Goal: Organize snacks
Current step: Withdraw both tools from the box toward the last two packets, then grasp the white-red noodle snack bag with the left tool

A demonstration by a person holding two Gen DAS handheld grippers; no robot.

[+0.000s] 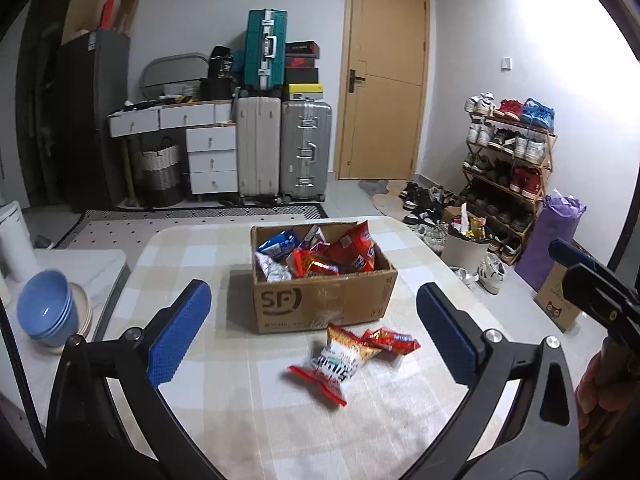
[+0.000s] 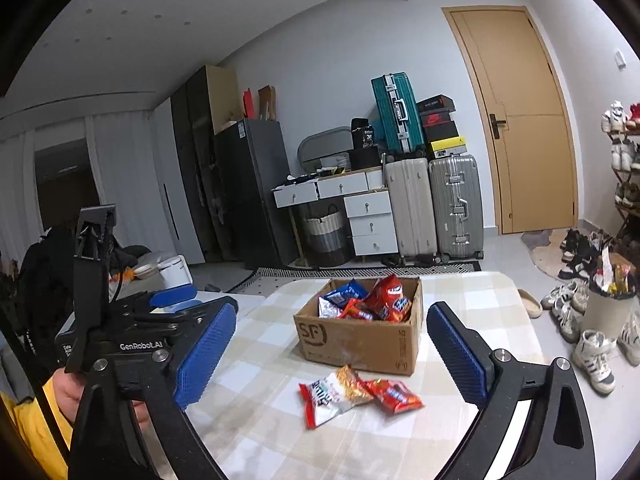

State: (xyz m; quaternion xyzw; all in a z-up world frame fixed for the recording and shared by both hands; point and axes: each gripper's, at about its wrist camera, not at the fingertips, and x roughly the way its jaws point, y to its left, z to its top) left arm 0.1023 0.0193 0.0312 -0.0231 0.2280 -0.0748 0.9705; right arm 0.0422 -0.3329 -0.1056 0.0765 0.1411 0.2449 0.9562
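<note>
An open cardboard box [image 1: 320, 300] marked SF stands on the checked tablecloth and holds several snack packets [image 1: 320, 256]; it also shows in the right wrist view [image 2: 360, 340]. In front of it lie a white-and-red packet [image 1: 334, 364] and a small red packet [image 1: 390, 340] side by side, also seen in the right wrist view as the white-and-red packet [image 2: 332, 394] and the red packet [image 2: 396, 394]. My left gripper [image 1: 316, 340] is open and empty, hovering above these packets. My right gripper [image 2: 332, 354] is open and empty, a little behind them.
Stacked blue bowls [image 1: 48, 312] sit at the table's left edge. A white bin [image 1: 466, 248] with wrappers and a shoe rack [image 1: 508, 168] stand on the floor to the right. Suitcases [image 1: 284, 148] and drawers [image 1: 212, 156] line the far wall.
</note>
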